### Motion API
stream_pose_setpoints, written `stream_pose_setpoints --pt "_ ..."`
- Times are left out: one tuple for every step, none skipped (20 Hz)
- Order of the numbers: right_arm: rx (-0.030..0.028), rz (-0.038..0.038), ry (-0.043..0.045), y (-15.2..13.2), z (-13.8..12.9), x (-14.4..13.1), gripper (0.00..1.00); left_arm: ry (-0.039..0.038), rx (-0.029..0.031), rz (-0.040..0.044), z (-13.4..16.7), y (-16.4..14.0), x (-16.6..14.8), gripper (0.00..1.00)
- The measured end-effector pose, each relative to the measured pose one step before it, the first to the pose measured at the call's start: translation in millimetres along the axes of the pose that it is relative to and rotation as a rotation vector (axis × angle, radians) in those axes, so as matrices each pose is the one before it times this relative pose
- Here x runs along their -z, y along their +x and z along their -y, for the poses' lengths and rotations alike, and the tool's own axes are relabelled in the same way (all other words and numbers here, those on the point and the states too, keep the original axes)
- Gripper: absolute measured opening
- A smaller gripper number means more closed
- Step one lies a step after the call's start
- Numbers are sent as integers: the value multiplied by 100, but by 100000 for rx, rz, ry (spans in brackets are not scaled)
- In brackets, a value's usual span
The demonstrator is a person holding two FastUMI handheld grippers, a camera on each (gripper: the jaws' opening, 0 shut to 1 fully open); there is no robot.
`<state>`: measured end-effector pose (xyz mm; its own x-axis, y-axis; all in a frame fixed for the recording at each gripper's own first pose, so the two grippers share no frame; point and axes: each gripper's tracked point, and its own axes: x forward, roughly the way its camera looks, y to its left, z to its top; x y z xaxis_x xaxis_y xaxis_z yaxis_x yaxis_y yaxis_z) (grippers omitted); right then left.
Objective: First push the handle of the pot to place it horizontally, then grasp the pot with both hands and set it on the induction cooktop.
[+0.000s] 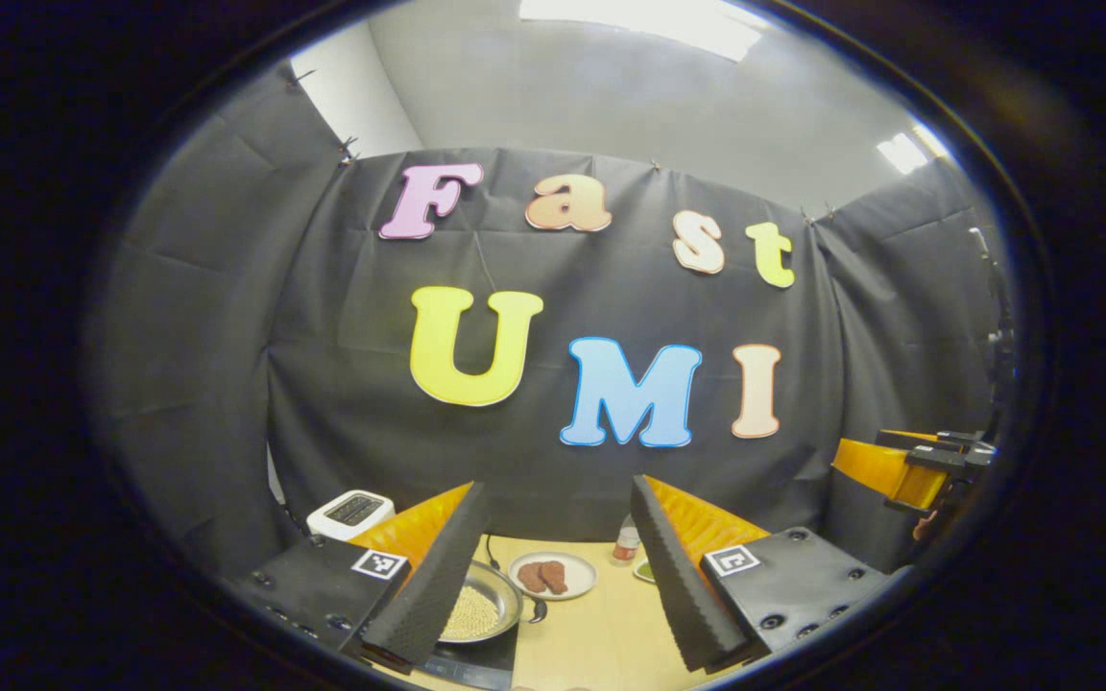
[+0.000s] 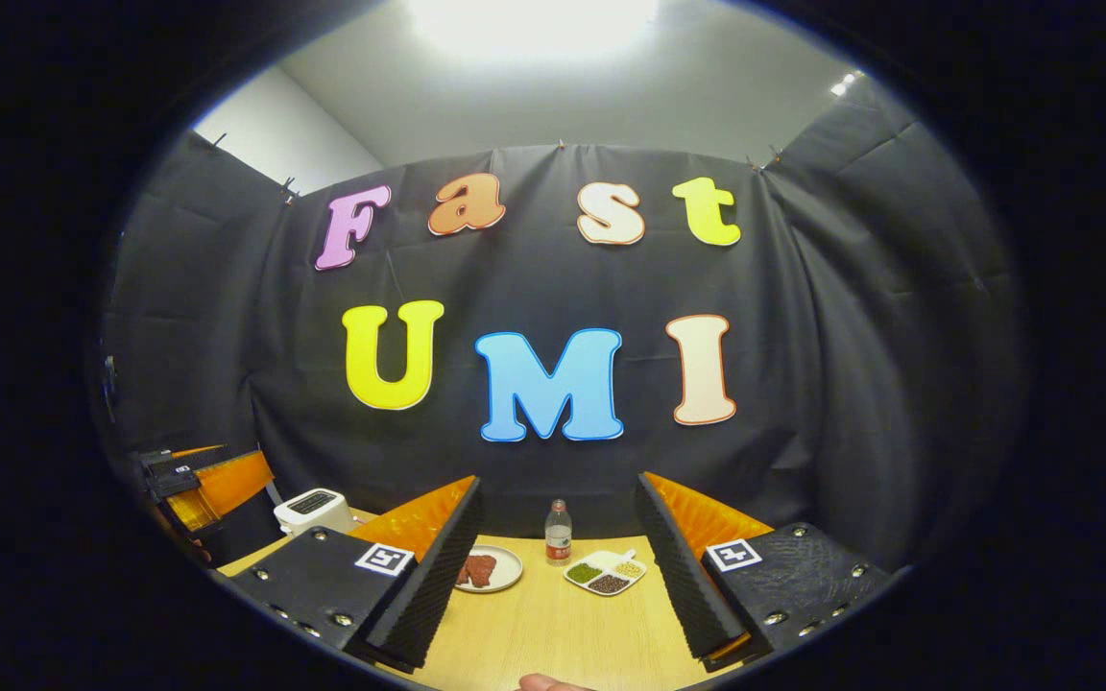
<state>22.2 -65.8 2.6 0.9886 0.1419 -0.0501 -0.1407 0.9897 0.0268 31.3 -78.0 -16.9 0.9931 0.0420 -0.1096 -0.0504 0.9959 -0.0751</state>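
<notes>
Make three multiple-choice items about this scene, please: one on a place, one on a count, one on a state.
1. Where does the bottle stand?
A. on the table, behind the plate and the divided dish
B. on a toaster
C. inside a pot

2. How many brown pieces lie on the plate?
A. one
B. two
C. five

3. How do the jaws of the left gripper stand?
A. shut on a pot
B. shut on a bottle
C. open and empty

Answers:
1 A, it stands farther back, between the two.
2 B, two lie side by side.
3 C, a wide gap shows between them.
</notes>
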Motion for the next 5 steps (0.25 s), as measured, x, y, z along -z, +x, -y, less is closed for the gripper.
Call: stream_pose_setpoints --pt "-1101 -325 1132 -319 188 201 95 674 -885 -641 80 -486 9 95" --pt "-422 -642 1218 -132 256 220 95 322 -540 -529 98 -450 -4 95" --pt "82 -970 976 -140 285 137 95 -123 40 -781 225 -204 598 95" --pt "238 -721 1036 -222 138 142 95 -219 816 -396 272 -135 83 95" --pt "558 251 1068 -190 110 -104 100 144 790 187 343 -438 -614 95"
